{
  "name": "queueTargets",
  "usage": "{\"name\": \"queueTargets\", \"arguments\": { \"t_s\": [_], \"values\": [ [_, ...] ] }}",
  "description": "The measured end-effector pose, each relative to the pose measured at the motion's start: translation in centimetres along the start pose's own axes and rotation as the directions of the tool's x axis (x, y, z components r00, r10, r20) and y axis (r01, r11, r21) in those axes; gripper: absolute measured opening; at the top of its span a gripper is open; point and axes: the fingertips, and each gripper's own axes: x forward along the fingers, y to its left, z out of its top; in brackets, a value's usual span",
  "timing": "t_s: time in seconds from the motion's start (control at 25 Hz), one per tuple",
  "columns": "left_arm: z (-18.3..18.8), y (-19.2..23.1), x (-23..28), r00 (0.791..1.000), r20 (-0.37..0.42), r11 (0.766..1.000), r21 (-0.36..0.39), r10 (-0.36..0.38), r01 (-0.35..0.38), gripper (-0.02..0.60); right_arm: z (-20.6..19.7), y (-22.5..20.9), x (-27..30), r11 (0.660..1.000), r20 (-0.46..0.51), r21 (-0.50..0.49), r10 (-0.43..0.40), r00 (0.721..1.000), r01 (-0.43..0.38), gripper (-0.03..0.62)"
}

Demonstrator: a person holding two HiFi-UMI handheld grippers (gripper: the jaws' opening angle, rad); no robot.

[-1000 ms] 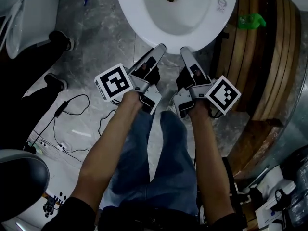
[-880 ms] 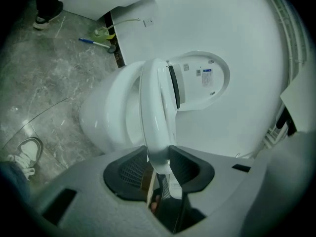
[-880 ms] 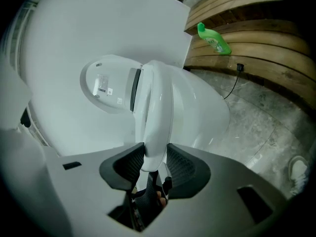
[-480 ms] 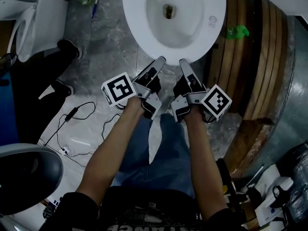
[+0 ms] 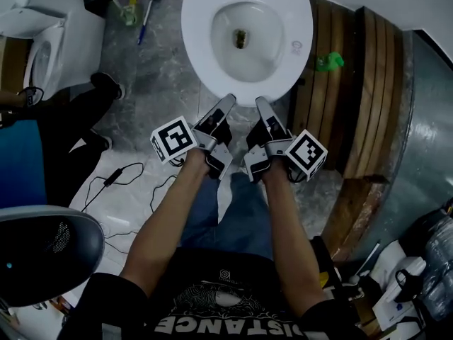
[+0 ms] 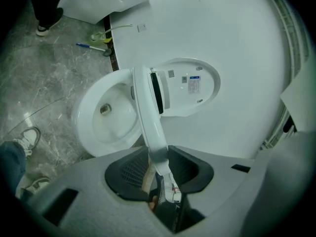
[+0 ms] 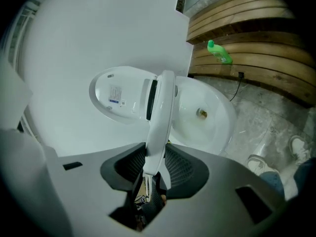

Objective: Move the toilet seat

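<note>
A white toilet (image 5: 244,94) stands ahead of me. Its seat (image 5: 198,41) looks to lie flat on the bowl, and the lid (image 6: 192,88) stands raised against the wall. In the head view my left gripper (image 5: 228,99) and right gripper (image 5: 257,101) point at the bowl's front rim, side by side. They seem to hover above and in front of it. Both pairs of jaws are closing, and I see nothing between them. In each gripper view the long white fingers (image 7: 160,132) run up across the toilet as one narrow strip.
Another white toilet (image 5: 42,27) stands at the far left, and a dark rounded lid (image 5: 35,253) is at the near left. Cables (image 5: 113,179) lie on the stone floor. Wooden slats (image 5: 368,83) and a green bottle (image 5: 329,62) flank the toilet's right. A bystander's dark shoe (image 5: 106,83) is at the left.
The head view has pulled back, so the toilet looks smaller and lower in frame. Both grippers stay at the front rim and have drawn slightly closer together.
</note>
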Motion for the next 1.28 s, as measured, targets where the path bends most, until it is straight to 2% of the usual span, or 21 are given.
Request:
{"name": "queueTargets", "arguments": {
  "t_s": [0.12,0.56,0.76,1.0,1.16,1.28],
  "values": [
    [0.2,-1.4,-0.2,1.0,0.009,1.0,-0.012,-0.004,0.004,0.13,0.1,1.4,-0.3,1.0,-0.008,0.011,-0.004,1.0,0.004,0.13],
    [1.1,-6.3,-0.9,1.0,-0.014,1.0,0.018,-0.015,0.015,0.13,0.8,7.2,-1.1,0.997,0.02,0.05,0.056,0.998,-0.057,0.129],
    [1.6,-8.5,-0.9,0.998,-0.05,0.999,0.029,-0.031,0.033,0.13,1.4,8.4,-1.7,0.999,0.056,0.037,0.014,0.998,-0.016,0.129],
    [2.3,-11.3,-0.9,0.995,-0.08,0.996,0.055,-0.062,0.067,0.129,1.9,12.2,-1.7,0.996,0.069,0.038,0.084,0.994,-0.087,0.129],
    [3.3,-13.4,-0.5,0.991,-0.105,0.994,0.067,-0.083,0.09,0.124,3.0,13.5,-1.8,0.999,0.11,0.0,0.044,0.993,-0.045,0.129],
    [3.7,-14.9,-0.3,0.988,-0.119,0.991,0.078,-0.098,0.107,0.121,3.6,15.1,-1.8,0.997,0.14,-0.017,0.077,0.987,-0.075,0.129]
  ]
}}
